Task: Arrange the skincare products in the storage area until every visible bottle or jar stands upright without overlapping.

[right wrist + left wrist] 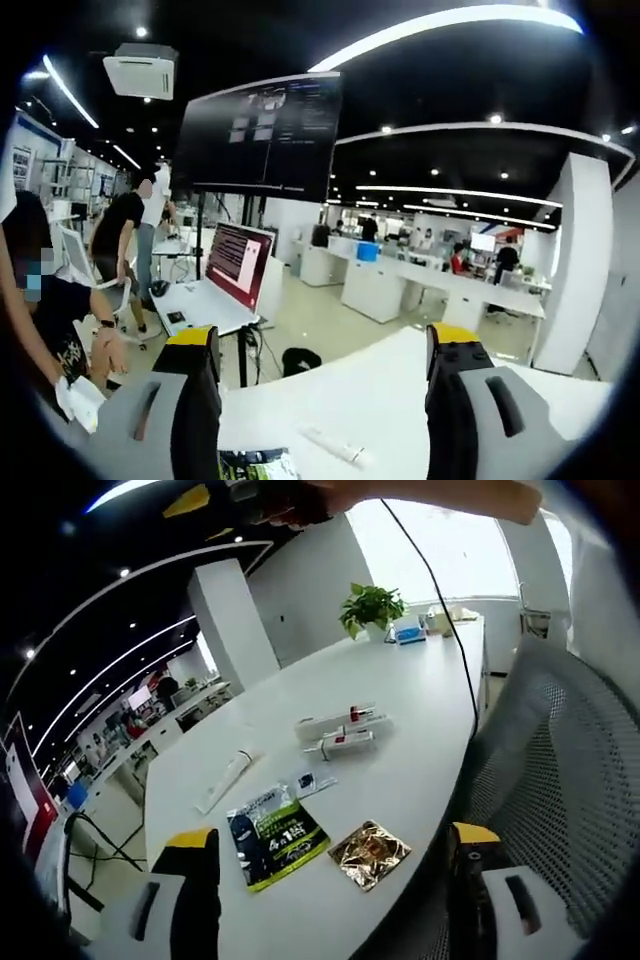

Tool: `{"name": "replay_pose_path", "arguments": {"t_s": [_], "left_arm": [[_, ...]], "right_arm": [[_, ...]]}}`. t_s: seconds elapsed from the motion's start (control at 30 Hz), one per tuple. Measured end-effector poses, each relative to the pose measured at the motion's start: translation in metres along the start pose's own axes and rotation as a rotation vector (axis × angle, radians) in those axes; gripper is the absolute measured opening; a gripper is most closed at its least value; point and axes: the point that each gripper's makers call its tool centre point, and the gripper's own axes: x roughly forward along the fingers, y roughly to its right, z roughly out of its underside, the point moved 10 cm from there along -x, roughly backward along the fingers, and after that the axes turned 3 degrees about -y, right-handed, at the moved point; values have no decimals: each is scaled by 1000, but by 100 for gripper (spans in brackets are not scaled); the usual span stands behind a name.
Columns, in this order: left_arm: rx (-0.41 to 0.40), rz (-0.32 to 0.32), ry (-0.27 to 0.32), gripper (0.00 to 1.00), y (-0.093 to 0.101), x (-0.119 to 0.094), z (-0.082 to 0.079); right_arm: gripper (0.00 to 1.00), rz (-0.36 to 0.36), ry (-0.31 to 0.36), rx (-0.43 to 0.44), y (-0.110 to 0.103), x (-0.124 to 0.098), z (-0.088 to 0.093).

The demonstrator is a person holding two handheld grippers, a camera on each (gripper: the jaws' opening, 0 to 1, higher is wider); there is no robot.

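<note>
In the left gripper view my left gripper (pixel 330 880) hovers with fingers apart and empty over the white table (pixel 420 730). Left to right at centre frame lie a white tube (pixel 226 779), a green sachet (pixel 276 837), a gold sachet (pixel 369 854) and white boxes (pixel 343 730). In the right gripper view my right gripper (pixel 325 385) fingers also stand apart, empty.

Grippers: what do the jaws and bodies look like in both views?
Left gripper: two black jaws with yellow tips, on pale grey bodies with dark slots. Right gripper: the same build, black jaws, yellow caps, grey bodies with dark slots. A thin black cable hangs across the left gripper view.
</note>
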Motion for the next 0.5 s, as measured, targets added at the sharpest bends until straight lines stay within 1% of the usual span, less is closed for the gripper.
{"name": "replay_pose_path", "arguments": {"t_s": [0.03,0.1,0.17,0.2,0.3,0.33,0.43,0.5], "left_arm": [[2,3,-1,98,2,-2,2],[-1,-4,-6,99,2,-4,3],[-45,-38,10,99,-2,-7,3],[-49,-39,12,99,-3,-9,2],[-22,-38,2,98,1,-11,4],[-16,-37,-5,97,1,-11,5],[-15,-53,7,97,0,-12,4],[-27,-63,9,96,-2,-12,3]], "right_arm": [[80,-9,22,-12,-5,0,-7],[81,-20,38,-18,-10,0,-18],[81,-36,60,-11,-14,2,-27],[81,-41,65,-7,-14,4,-30],[81,-66,77,1,-18,12,-40],[81,-77,72,-2,-20,17,-41],[82,-102,2,-20,-20,33,-38],[82,-110,-38,-32,-16,46,-38]]}}
